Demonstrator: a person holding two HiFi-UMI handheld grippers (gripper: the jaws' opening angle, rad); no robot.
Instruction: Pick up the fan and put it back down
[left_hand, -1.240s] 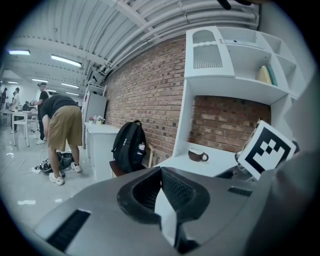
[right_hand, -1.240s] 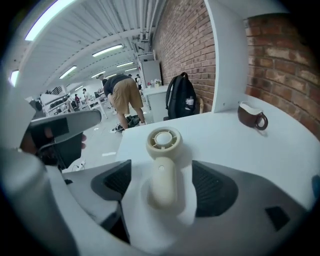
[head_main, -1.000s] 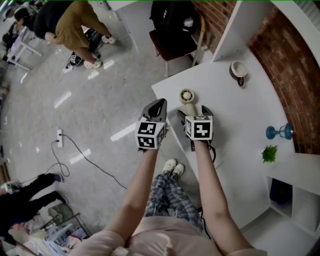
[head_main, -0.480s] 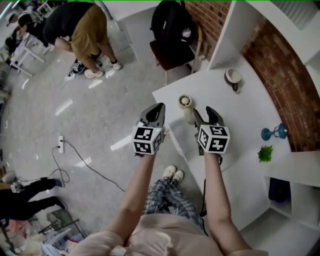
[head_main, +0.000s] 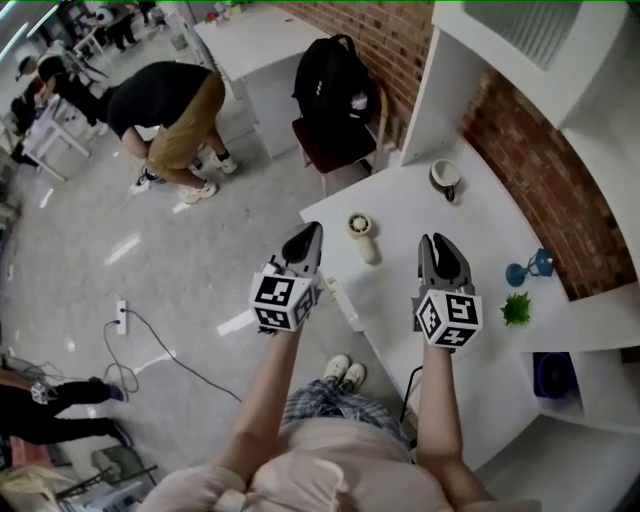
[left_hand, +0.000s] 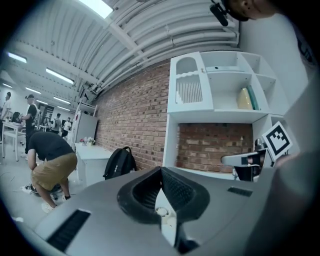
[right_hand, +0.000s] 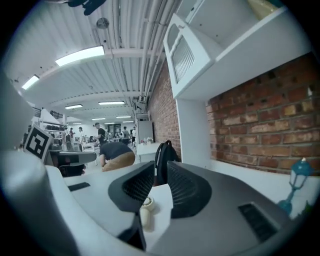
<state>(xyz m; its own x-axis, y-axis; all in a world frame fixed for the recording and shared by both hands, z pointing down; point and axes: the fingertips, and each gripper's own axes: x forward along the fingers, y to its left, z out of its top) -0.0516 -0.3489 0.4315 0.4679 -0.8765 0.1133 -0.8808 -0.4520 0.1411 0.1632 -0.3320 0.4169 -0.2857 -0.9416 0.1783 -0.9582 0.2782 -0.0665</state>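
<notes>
The small cream fan (head_main: 362, 236) lies flat on the white table (head_main: 470, 230), near its left corner. My left gripper (head_main: 306, 238) hovers to the fan's left, over the table's edge, with its jaws shut and empty. My right gripper (head_main: 441, 248) is raised to the right of the fan and clear of it. Its jaws are closing, a narrow gap still shows between them, and nothing is in it. Low between the jaws, the fan (left_hand: 160, 212) shows in the left gripper view, and the fan (right_hand: 145, 212) also shows in the right gripper view.
On the table stand a bowl (head_main: 445, 178), a blue lantern (head_main: 530, 266) and a small green plant (head_main: 516, 308). A black backpack (head_main: 335, 85) sits on a chair beyond the table. A person (head_main: 165, 100) bends over on the floor at left. White shelves rise at right.
Both grippers have risen and drawn back from the fan. The right one has moved off to the right and its jaws have narrowed. The fan stays lying on the table.
</notes>
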